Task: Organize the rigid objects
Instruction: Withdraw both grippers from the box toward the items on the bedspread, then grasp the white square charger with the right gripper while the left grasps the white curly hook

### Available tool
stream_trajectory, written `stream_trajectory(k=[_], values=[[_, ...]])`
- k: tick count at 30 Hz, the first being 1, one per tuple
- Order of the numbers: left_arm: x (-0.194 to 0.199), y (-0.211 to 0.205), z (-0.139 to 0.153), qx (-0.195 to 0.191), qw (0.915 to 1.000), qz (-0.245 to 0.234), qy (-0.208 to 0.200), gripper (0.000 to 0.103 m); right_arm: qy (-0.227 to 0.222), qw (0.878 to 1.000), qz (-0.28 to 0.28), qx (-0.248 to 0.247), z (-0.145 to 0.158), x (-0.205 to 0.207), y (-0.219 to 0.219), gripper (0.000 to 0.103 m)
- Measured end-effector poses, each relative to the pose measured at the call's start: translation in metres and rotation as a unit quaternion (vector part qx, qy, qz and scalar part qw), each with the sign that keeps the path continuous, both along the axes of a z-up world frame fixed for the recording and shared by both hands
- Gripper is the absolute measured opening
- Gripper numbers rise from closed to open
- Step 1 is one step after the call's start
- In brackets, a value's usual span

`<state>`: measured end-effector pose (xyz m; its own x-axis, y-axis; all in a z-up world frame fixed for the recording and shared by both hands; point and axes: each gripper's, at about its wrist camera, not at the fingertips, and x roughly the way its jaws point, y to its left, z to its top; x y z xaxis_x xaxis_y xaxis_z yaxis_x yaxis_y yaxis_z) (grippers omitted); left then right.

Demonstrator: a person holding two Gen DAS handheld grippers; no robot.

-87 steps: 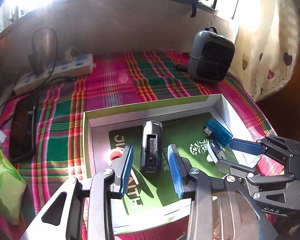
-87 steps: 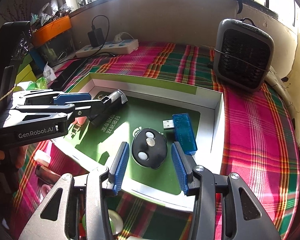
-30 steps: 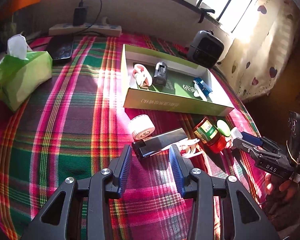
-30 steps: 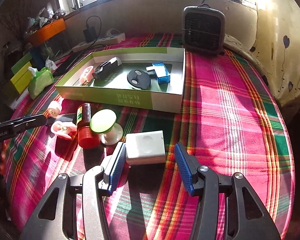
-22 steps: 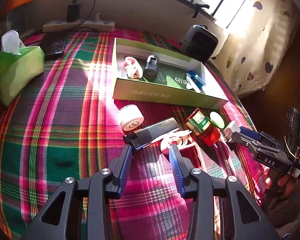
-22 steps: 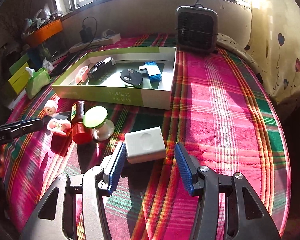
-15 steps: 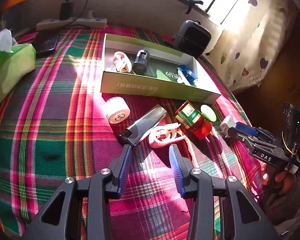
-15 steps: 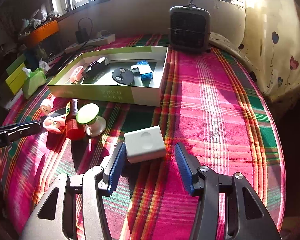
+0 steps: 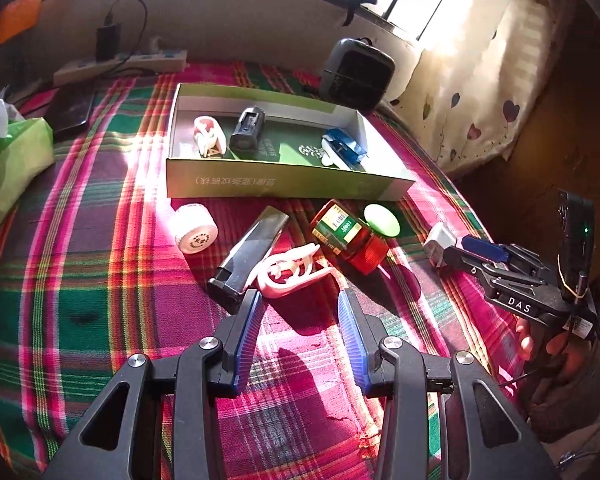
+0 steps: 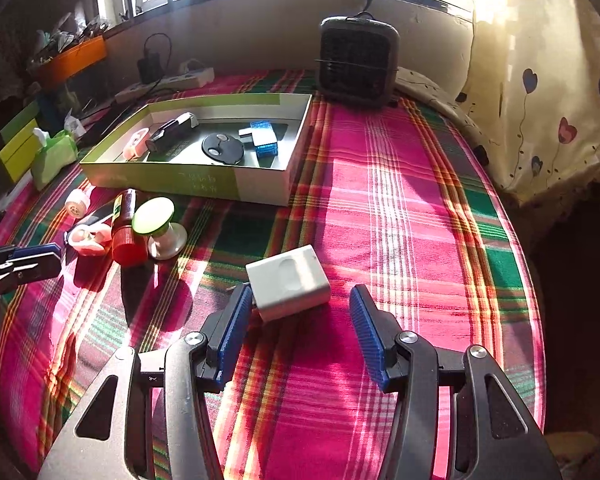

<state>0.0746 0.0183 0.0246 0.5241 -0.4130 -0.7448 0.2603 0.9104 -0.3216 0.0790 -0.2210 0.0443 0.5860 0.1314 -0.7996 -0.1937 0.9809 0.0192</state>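
Note:
A green and white box holds a pink clip, a black battery, a black disc and a blue USB part. On the plaid cloth in front lie a pink clip, a black bar, a white roll, a red-capped bottle, a green-topped knob and a white charger block. My left gripper is open, just short of the pink clip. My right gripper is open around the near end of the white charger.
A grey fan heater stands at the back of the bed. A power strip, a black phone and a green tissue pack lie at the left. A heart-print curtain hangs at the right.
Both grippers have pulled back from the box to the loose items in front of it. The left has shifted from the black bar to the pink clip. The right stays at the white charger.

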Motion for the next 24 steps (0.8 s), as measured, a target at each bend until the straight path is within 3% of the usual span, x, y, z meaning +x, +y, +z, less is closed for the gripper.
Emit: stream_trajectory(k=[16, 24], values=[[0.018, -0.012, -0.001, 0.0, 1.0, -0.008, 0.001, 0.04, 0.017, 0.994, -0.069, 0.083, -0.004, 0.015, 0.001, 0.052], [0.012, -0.02, -0.001, -0.002, 0.9998, -0.021, 0.003, 0.04, 0.019, 0.994, -0.071, 0.075, -0.008, 0.02, 0.009, 0.052]])
